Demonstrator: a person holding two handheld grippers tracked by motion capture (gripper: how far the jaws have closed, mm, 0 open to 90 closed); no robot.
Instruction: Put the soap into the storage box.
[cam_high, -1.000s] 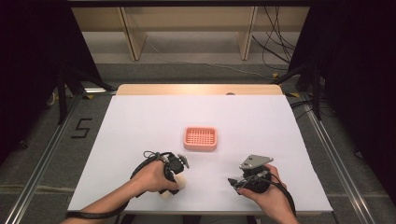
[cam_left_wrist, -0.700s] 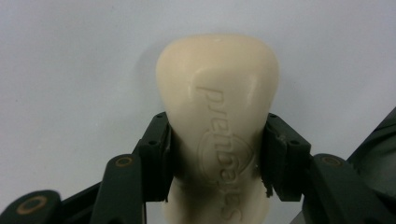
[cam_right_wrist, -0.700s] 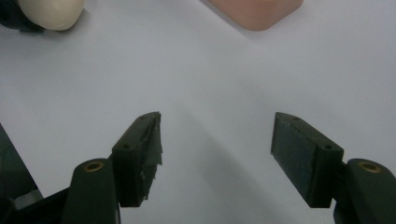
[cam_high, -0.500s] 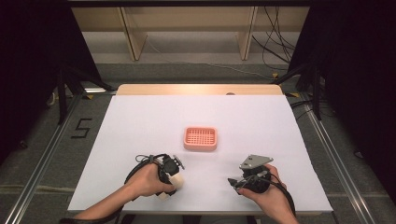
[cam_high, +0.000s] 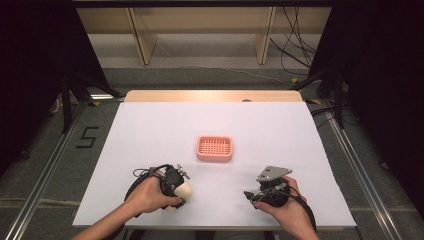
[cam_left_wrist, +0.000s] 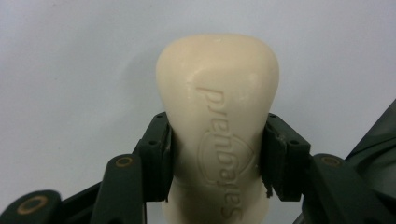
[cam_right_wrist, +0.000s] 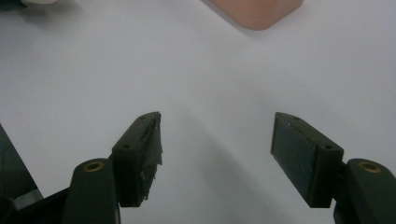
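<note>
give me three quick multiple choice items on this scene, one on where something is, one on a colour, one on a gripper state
1. Where does the pink slotted plastic soap dish sit?
A. near the middle of the white table
B. on the floor
C. in the person's right hand

2. What colour is the embossed bar of soap?
A. blue
B. cream
C. black

3. How does the left gripper stand?
A. wide open over bare table
B. shut on the pink dish
C. shut on the bar of soap

Answers:
1 A: the high view shows the dish alone on the white surface, beyond both hands.
2 B: the left gripper view shows a pale cream bar.
3 C: both black pads press the sides of the bar, while the right gripper stands open with nothing between its jaws.
</note>
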